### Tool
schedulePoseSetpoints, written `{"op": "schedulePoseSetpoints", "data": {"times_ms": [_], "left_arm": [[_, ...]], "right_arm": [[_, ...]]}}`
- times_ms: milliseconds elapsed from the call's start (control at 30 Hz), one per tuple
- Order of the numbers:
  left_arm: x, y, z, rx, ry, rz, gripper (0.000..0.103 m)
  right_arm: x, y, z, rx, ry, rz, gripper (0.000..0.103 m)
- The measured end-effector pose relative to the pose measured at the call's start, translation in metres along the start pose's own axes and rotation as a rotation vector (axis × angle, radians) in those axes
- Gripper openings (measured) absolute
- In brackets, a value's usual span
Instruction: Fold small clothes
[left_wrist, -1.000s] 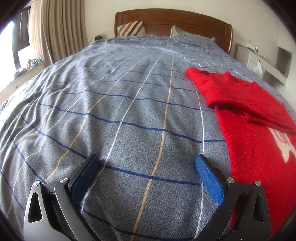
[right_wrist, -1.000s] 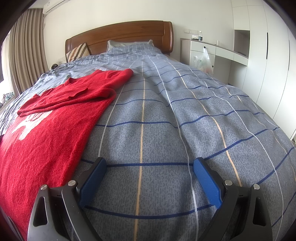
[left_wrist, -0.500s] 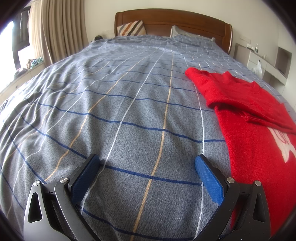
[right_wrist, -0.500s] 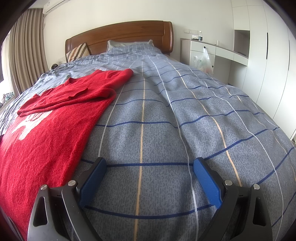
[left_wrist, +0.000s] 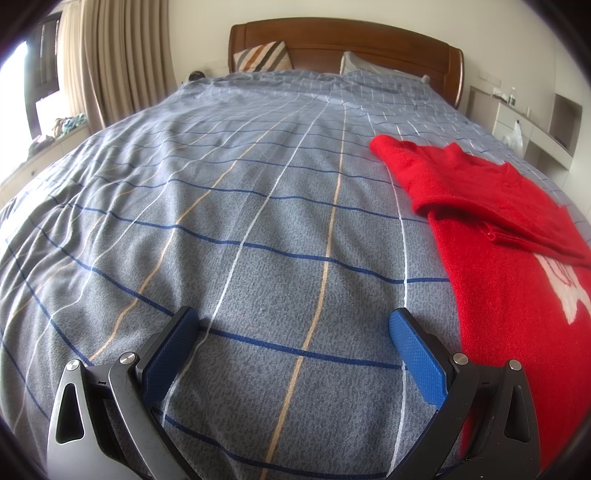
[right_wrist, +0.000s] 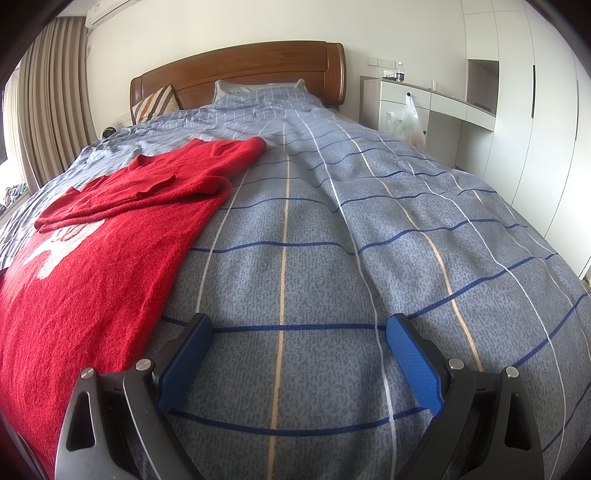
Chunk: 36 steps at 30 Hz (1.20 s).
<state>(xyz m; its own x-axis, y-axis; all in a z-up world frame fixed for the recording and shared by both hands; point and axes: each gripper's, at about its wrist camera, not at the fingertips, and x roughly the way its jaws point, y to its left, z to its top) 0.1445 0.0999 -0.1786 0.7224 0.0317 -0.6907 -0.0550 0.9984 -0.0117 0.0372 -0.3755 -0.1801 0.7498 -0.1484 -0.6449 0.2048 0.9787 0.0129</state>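
Left gripper (left_wrist: 295, 332): jaws apart, empty, over bare bedspread (left_wrist: 221, 221).
Right gripper (right_wrist: 299, 332): jaws apart, empty.
Sweater (right_wrist: 110, 258): red, between both grippers, sleeves folded across.
Next: probably pinch both near hem corners evenly, then fold toward the far collar.

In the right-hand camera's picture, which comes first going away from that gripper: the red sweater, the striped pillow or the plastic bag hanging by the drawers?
1. Red sweater, beside the right gripper, on its left.
2. Plastic bag, far right.
3. Striped pillow, at the headboard, left; close to the bag's range, hard to separate.
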Motion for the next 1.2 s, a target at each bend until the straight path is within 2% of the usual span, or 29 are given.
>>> {"op": "schedulePoseSetpoints", "data": {"times_ms": [1200], "left_arm": [[-0.0002,0.0000,-0.0005,0.003,0.001,0.004,0.103]], "right_arm": [[0.0004,-0.0008,-0.0035,-0.003,-0.008,-0.010,0.094]]}}
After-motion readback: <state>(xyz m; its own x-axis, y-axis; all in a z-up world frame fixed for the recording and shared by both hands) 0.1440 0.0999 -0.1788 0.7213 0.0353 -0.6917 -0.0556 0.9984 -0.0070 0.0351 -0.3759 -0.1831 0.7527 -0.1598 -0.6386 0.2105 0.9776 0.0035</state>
